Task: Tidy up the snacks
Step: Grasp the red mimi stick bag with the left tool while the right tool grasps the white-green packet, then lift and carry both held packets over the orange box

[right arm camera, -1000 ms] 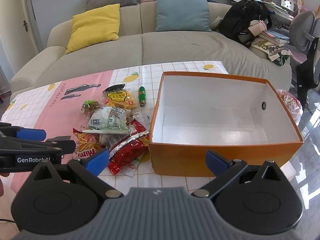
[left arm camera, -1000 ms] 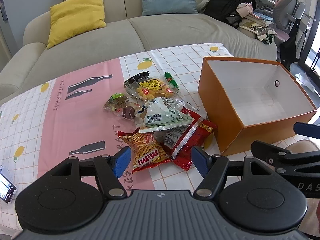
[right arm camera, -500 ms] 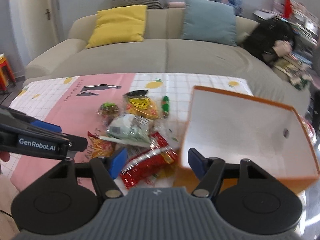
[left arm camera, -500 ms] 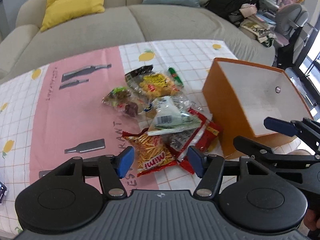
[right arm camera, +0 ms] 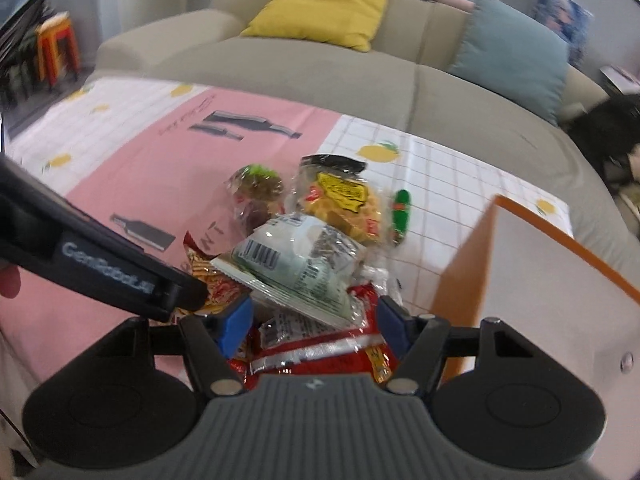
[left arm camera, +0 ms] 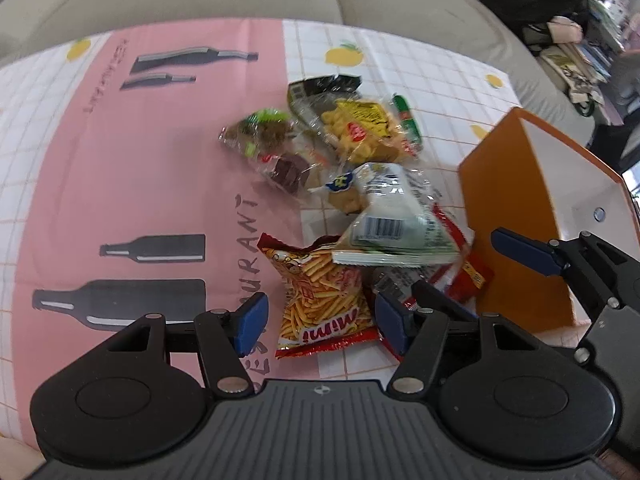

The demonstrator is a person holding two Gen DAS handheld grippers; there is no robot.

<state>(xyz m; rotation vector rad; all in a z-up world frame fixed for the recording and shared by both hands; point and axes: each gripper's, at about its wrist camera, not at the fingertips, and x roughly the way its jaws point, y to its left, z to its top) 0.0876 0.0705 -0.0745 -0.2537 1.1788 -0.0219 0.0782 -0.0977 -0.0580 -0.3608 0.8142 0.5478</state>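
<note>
Orange card forms the box (left arm camera: 508,216), which is taken as the landmark; it stands open-topped on the worktop (left arm camera: 120,184), and no snack is seen in the part of its interior that shows. The snacks are noted heaped just beside its left wall: a red packet (right arm camera: 320,352) nearest the box at the bottom of the heap, a white-green packet (left arm camera: 392,224) resting on top of it, a stick-snack bag (left arm camera: 320,300) on the side of the heap away from the box, and a yellow packet (left arm camera: 360,128) and small green item (left arm camera: 408,120) further back. The heap is judged to lie close to the box so that transfers are short. The left hand-held gripper (left arm camera: 316,320) is tilted steeply down over the stick-snack bag, jaws partly open, with the bag between the pads but not seen to be pressed. The right hand-held gripper (right arm camera: 314,324) is angled down over the red packet, jaws likewise partly open and straddling it; contact cannot be confirmed. Both are read as positioned for a first pick; nothing is held yet.
</note>
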